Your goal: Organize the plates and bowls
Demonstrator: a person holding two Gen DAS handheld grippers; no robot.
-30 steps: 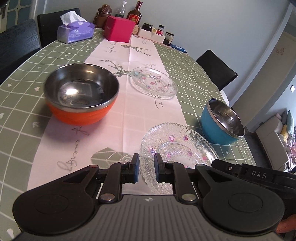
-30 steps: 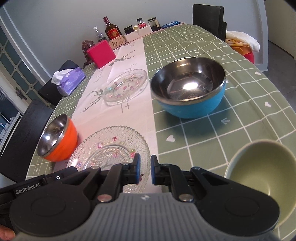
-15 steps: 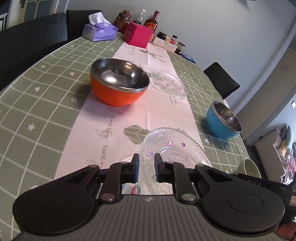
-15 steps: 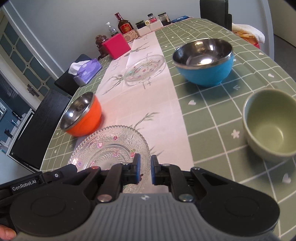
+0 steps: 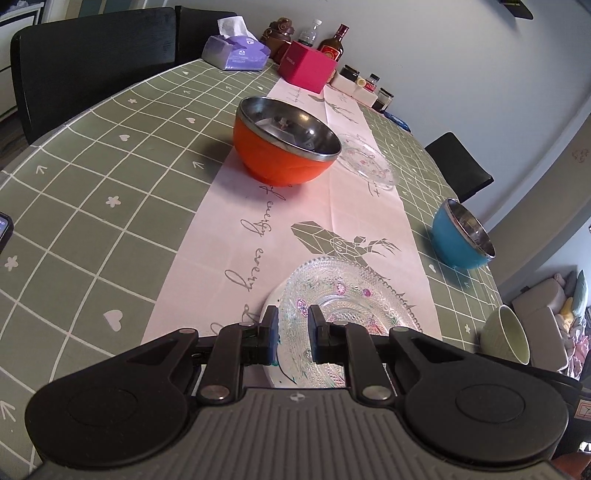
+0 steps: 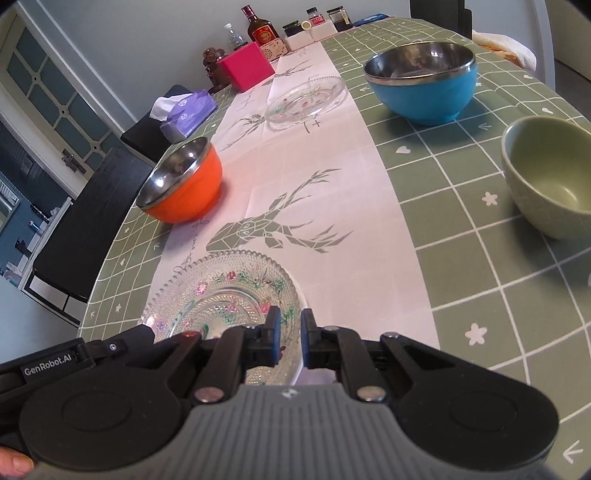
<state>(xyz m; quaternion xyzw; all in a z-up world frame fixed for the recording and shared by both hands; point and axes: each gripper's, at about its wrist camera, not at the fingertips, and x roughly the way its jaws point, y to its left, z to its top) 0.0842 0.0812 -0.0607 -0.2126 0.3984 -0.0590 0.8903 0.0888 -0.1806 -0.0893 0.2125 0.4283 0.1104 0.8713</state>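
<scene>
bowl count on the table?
3: orange bowl on the left by the runner, blue bowl far right, green bowl near right edge. None looks hidden.

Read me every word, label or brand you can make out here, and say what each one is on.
"GenRobot.AI": on the black body of the left gripper, seen from the right wrist.
"every": grey script on the pink table runner; the other script words are unclear.
Whisky bottle label, tissue pack, pink box and small jars: too small or blurred to read.
</scene>
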